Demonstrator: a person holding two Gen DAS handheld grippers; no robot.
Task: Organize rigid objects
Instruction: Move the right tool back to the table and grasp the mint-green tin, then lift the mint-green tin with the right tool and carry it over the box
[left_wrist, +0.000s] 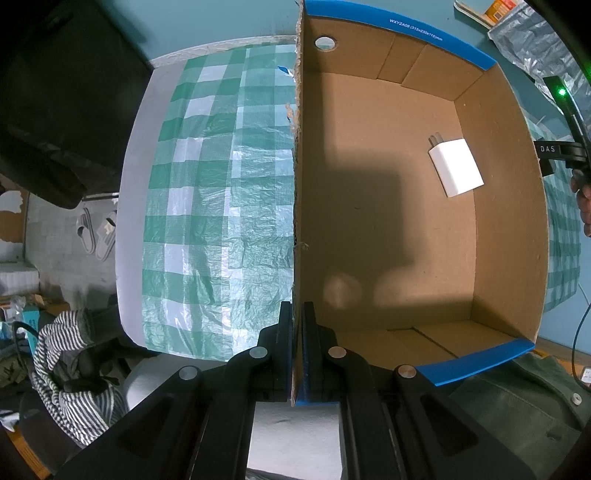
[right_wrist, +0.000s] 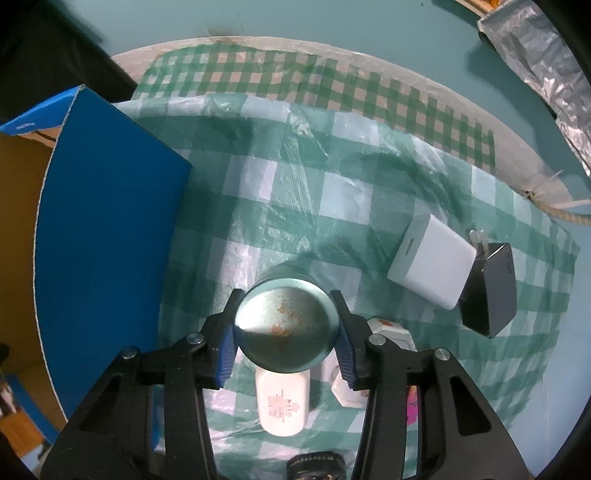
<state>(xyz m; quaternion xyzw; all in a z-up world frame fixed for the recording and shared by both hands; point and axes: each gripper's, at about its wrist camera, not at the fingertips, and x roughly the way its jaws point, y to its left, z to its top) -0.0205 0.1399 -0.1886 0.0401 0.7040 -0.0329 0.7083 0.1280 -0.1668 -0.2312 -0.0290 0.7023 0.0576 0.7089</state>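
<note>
Teal tin (right_wrist: 286, 325) apparently between right claw (right_wrist: 286, 341) pads

A table (left_wrist: 129, 236) with a pale top carries a green-and-white checked plastic cloth (left_wrist: 207, 206), wrinkled and glossy under overhead light. Behind it the wall (right_wrist: 332, 22) is flat teal. In the left wrist view, a grey tiled floor (left_wrist: 55, 236) lies beside the table, with a pair of pale slippers (left_wrist: 98, 232) on it. Lower down sits a striped black-and-white cloth (left_wrist: 70, 373) heaped among clutter, and a dark shape fills the upper left corner. Crinkled silvery plastic wrap (right_wrist: 550, 62) lies at the upper right, and a rope (right_wrist: 565, 214) trails off the table's far edge
</note>
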